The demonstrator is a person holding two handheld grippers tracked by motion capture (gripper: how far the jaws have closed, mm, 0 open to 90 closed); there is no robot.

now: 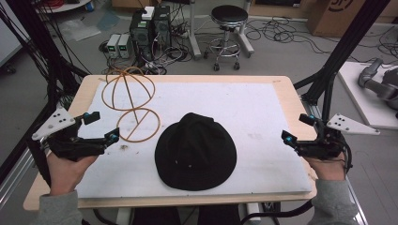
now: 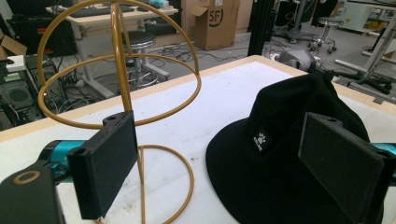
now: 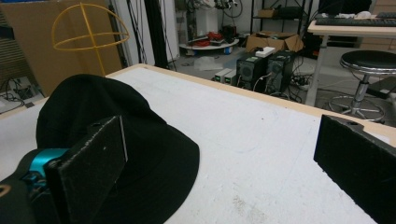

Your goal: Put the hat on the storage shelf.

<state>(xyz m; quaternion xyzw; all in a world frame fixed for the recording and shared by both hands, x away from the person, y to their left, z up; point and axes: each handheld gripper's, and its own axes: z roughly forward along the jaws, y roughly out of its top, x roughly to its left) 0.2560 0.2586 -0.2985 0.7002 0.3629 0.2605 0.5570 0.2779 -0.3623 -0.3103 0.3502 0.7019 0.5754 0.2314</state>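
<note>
A lab room w/ cables, two PC towers and a stool on the grey floor sits behind a wood-edged table topped by a white mat. Nearest the person, both grippers hang at the table's sides: the left gripper has its jaws spread wide and holds nothing, hovering just beside the base ring of a gold wire hat stand; the right gripper is likewise spread and empty, well apart from everything, out at the mat's right edge. Between them, toward the near edge, a black bucket hat lies crown-up on the mat. The stand is behind it, to the left, near but apart. Judging from that layout, the work is prob. getting the hat onto the stand's dome. Risks: the stand looks light and thin, so a bump from the left gripper could tip or skid it (it's the closest thing to those jaws); the hat is soft fabric, so a one-sided pinch on the brim may let it droop, fold, and snag a wire hoop instead of seating over the dome. The left gripper view shows the stand's dome upright on its post, plus a small white logo on the hat, neither clear from the high view; the right gripper view shows the stand well beyond the hat.
</note>
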